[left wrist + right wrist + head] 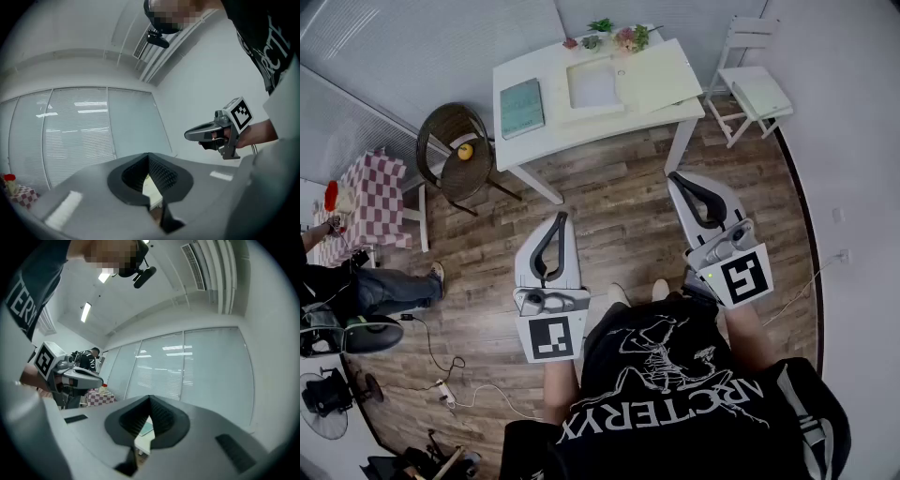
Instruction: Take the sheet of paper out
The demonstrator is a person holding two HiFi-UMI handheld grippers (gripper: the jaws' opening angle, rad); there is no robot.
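Observation:
A white table stands well ahead of me on the wooden floor. On it lie an open white folder or tray and a pale yellow sheet-like cover beside it; I cannot tell a single sheet of paper apart. My left gripper is held level over the floor, short of the table, jaws together with nothing between them. My right gripper is level too, shut and empty, its tip near the table's front right leg. Each gripper view shows the other gripper beside it.
A teal book and small potted plants are on the table. A wicker chair stands left of it, a white folding chair right. A checkered table, a seated person, a fan and floor cables are at the left.

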